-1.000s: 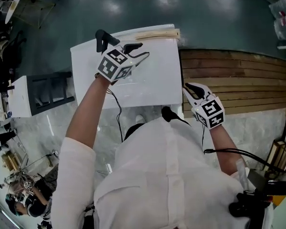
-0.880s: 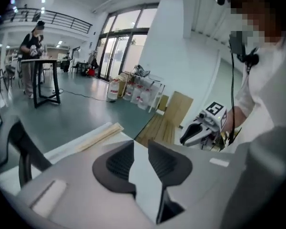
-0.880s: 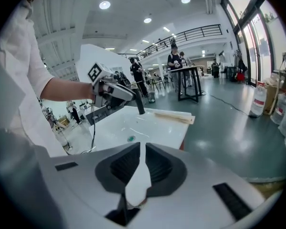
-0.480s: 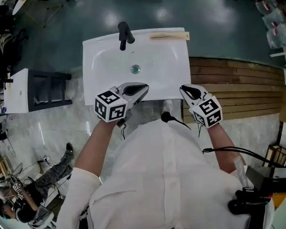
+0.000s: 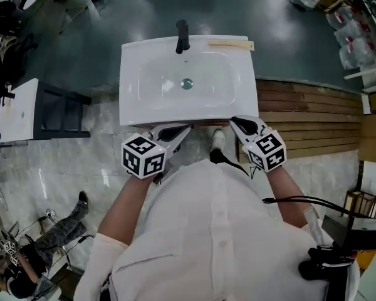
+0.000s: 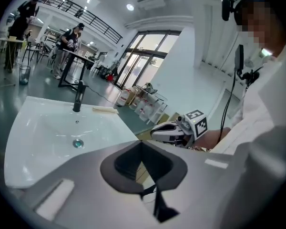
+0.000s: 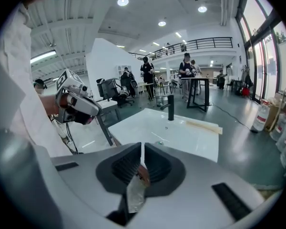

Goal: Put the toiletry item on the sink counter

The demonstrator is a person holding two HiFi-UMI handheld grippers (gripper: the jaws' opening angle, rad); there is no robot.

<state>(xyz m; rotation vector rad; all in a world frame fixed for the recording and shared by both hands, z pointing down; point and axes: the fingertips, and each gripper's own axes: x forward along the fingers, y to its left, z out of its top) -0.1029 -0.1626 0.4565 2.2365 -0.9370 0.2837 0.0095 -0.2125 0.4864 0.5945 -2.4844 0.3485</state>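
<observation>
Right gripper (image 5: 243, 125), clamped on a sachet (image 7: 135, 191), sits just below the sink (image 5: 133, 108) near rim, mid-frame; left gripper (image 5: 173, 132), closed and empty, lies equally near

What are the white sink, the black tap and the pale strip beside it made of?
Sink: glossy white ceramic or resin, by its sharp reflections. Tap: matte black, probably coated metal. Strip: pale, flat, maybe wood or paper; too small to tell.
</observation>
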